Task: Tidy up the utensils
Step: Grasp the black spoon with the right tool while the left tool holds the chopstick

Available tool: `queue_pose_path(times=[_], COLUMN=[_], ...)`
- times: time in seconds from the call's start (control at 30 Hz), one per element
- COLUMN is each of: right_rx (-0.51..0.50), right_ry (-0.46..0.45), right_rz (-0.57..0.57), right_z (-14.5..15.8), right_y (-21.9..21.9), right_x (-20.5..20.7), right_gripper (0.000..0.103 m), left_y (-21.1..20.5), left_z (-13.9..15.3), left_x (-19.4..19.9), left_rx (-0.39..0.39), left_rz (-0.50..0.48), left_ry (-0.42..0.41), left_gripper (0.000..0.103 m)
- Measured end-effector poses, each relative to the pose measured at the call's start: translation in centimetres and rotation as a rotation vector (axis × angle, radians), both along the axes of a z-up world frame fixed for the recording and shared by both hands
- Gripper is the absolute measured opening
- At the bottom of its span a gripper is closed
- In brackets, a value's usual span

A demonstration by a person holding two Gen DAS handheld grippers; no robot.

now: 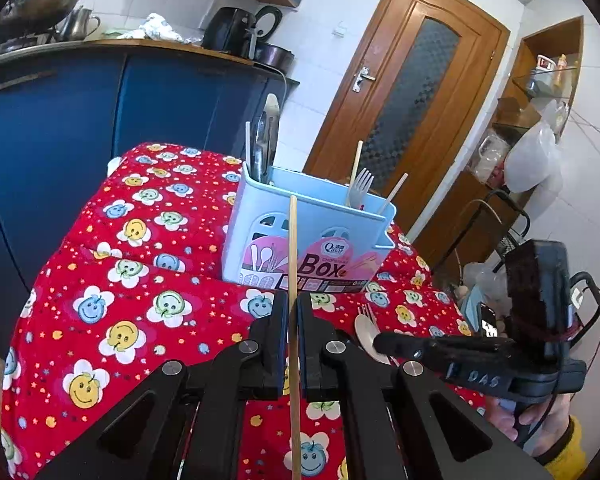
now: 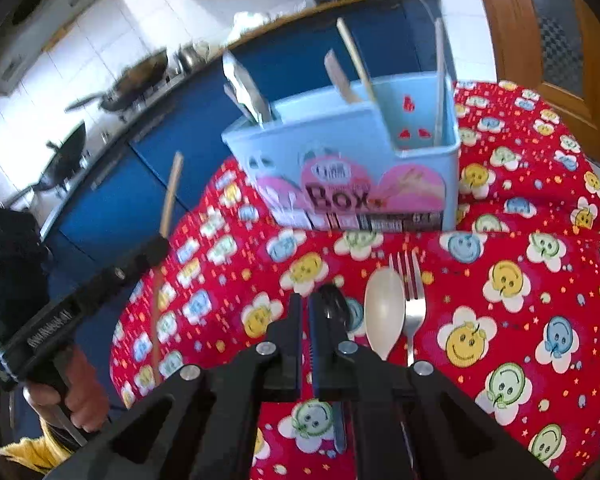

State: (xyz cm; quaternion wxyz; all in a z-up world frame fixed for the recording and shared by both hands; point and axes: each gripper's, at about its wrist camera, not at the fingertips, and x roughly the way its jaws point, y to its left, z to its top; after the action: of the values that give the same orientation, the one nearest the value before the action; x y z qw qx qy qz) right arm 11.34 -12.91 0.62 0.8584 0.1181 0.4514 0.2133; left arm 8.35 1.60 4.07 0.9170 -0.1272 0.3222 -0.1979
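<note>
The surface (image 1: 100,264) was covered by a red cloth printed with smiling flower faces. A pale blue plastic utensil box (image 1: 312,236) labelled "Box" stood upright on the cloth toward its far side. The box held metal utensils at its left end, while a silver fork and light wooden sticks were seen toward its right end.

The left gripper (image 1: 294,320) was pressed together on a thin wooden chopstick (image 1: 293,248), which was held upright between the pads, its tip raised in front of the box.

The right gripper (image 2: 306,316) was closed on a dark-handled utensil (image 2: 334,300); what kind of utensil it was could not be told. A dark handle (image 2: 339,424) was seen running beneath the gripper above the cloth.

A cream plastic spoon (image 2: 383,312) and a silver metal fork (image 2: 412,296) lay side by side on the cloth, just right of the right gripper and in front of the box.
</note>
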Motion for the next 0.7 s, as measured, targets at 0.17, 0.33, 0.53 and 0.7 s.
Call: queue_pose_path(times=[0.17,0.33,0.53,0.7], right_rx=[-0.113,-0.263,-0.396,-0.42], right_ry=[0.068,0.11,0.139,0.116], right_rz=[0.044,0.102,0.153,0.147], right_z=[-1.4,-2.3,-2.8,-2.8], right_y=[0.9,2.1,3.6,4.0], right_x=[0.3,0.6,1.3,1.2], right_gripper=[0.021,0.021,0.021,0.008], left_y=[0.4,1.0,1.3,1.4], left_z=[-0.3,-0.2,-0.1,-0.1], left_x=[0.0,-0.1,-0.1,-0.1], left_rx=[-0.001,-0.009,-0.019,-0.024], left_rz=[0.007,0.013,0.015,0.017], left_ry=[0.014,0.012,0.004,-0.003], left_gripper=[0.004,0.004,0.004,0.004])
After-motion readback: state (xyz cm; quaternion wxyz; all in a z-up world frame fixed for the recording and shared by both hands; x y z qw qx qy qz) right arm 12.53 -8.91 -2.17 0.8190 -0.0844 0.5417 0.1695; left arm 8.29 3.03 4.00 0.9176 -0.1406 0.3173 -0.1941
